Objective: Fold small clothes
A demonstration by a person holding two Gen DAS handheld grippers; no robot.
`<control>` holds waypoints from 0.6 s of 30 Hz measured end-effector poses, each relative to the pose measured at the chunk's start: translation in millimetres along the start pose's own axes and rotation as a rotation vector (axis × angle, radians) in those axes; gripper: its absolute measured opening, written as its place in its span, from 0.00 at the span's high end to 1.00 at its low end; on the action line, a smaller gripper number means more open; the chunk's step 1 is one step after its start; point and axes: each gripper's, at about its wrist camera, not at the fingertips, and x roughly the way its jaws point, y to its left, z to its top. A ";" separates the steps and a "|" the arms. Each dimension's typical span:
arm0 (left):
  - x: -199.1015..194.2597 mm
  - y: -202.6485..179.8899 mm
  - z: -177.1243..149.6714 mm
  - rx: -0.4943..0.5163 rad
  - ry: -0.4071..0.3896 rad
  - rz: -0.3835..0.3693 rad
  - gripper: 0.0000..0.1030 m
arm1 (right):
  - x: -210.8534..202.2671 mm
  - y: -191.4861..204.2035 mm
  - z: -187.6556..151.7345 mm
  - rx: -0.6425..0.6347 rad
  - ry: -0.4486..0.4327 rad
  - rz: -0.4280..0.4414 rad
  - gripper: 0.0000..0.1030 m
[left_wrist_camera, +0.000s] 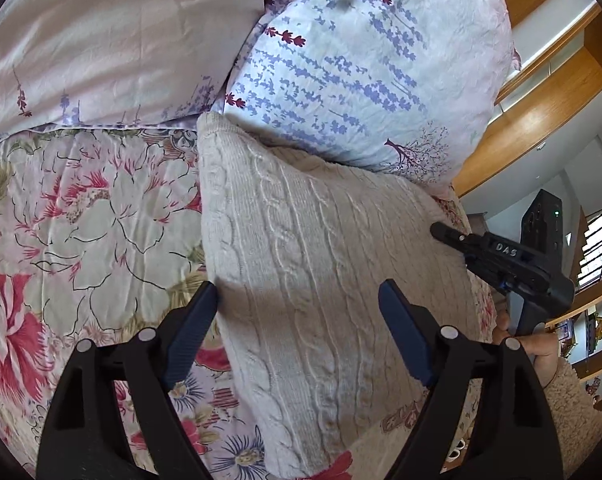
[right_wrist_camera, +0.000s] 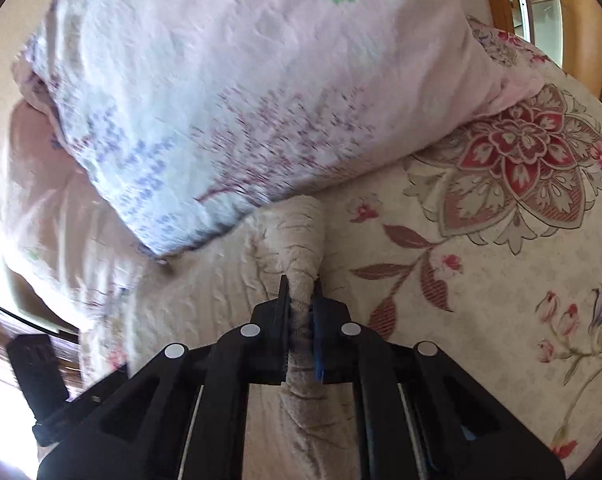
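A cream cable-knit sweater (left_wrist_camera: 313, 280) lies folded lengthwise on the floral bedspread (left_wrist_camera: 81, 240), its far end against a pillow. My left gripper (left_wrist_camera: 299, 298) is open above the sweater's near part, holding nothing. My right gripper (right_wrist_camera: 301, 282) is shut on a raised fold of the sweater (right_wrist_camera: 307, 240) at its right edge. The right gripper also shows in the left wrist view (left_wrist_camera: 441, 230), at the sweater's right edge.
A lavender-print pillow (left_wrist_camera: 365, 64) lies at the sweater's far end, and a pink pillow (left_wrist_camera: 113, 40) lies to its left. The pillow also shows in the right wrist view (right_wrist_camera: 229, 100). Wooden furniture (left_wrist_camera: 541, 92) stands beyond the bed on the right.
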 end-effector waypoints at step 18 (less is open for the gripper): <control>15.9 2.5 1.5 -0.024 0.065 0.072 0.19 | -1.0 -7.4 5.3 -0.006 0.063 -0.004 0.39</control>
